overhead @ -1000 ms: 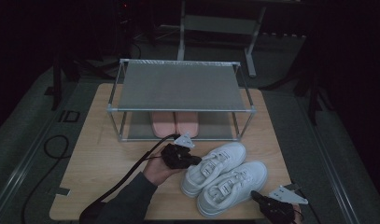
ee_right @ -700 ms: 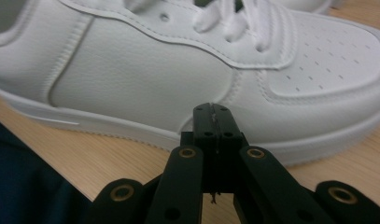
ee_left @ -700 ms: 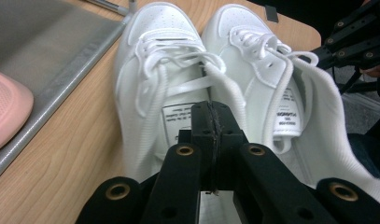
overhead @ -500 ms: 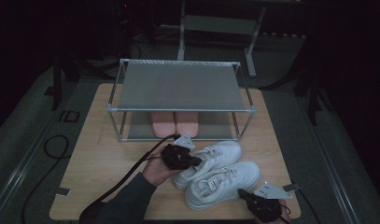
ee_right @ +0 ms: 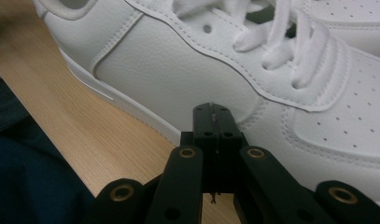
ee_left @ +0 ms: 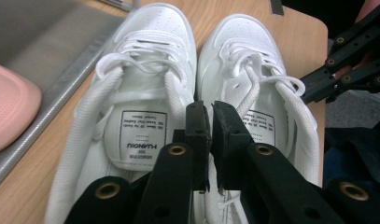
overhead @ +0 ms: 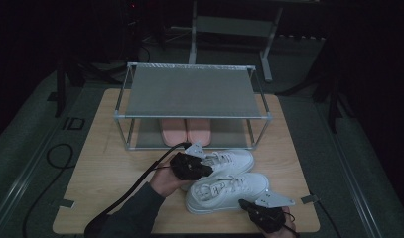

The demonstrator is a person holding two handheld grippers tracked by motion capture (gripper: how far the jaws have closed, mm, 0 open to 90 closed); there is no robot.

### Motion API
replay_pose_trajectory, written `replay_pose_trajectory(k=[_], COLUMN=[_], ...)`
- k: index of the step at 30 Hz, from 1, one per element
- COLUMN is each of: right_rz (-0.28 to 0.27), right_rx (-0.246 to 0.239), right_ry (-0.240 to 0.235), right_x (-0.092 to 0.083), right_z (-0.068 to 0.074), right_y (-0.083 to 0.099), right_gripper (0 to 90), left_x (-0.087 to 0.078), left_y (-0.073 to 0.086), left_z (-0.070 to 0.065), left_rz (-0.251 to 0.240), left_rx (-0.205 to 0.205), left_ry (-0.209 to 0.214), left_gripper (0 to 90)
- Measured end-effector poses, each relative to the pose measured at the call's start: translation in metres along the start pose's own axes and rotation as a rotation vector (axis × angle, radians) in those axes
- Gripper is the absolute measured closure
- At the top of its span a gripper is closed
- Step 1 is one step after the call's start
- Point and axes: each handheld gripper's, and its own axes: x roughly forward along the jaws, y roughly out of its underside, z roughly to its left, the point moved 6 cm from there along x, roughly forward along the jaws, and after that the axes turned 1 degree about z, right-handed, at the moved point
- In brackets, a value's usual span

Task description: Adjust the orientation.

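While you worked from above, your left gripper sat over the heels of the white sneakers before the rack. Its own view showed its jaws just parting, slightly apart, clasping nothing. Your right gripper stayed clenched empty, tips against the nearer sneaker's side.

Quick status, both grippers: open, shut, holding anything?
Left gripper: jaws just been opening, a slim gap, nothing between them, above the white sneakers.
Right gripper: shut, empty.

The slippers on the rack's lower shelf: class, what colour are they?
Pink. The slippers show best in the high view, side by side under the rack's top shelf.
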Motion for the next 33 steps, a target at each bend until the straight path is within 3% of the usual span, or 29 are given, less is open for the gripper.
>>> replay_pose_trajectory(k=[3, 6, 12, 20, 33], right_rz=[0.0, -0.002, -0.005, -0.012, -0.022], right_rx=[0.0, 0.002, 0.007, 0.011, 0.02], right_ry=[-0.001, -0.004, -0.012, -0.016, -0.025], right_x=[0.0, 0.0, 0.0, -0.001, -0.001], right_z=[0.0, 0.0, 0.0, -0.001, -0.001], right_y=[0.0, 0.0, 0.001, 0.001, 0.002], right_gripper=[90.0, 90.0, 90.0, 90.0, 90.0], left_x=[-0.001, -0.003, -0.003, 0.004, 0.015], left_y=[0.0, 0.001, 0.002, 0.008, 0.006], left_z=[0.0, 0.001, 0.002, 0.001, -0.003], left_rz=[0.003, 0.018, 0.04, 0.107, 0.119], left_rx=[0.007, 0.024, 0.011, 0.02, 0.038], left_ry=[-0.007, -0.013, -0.008, -0.008, 0.0], left_gripper=[80.4, 70.5, 49.5, 42.4, 38.6])
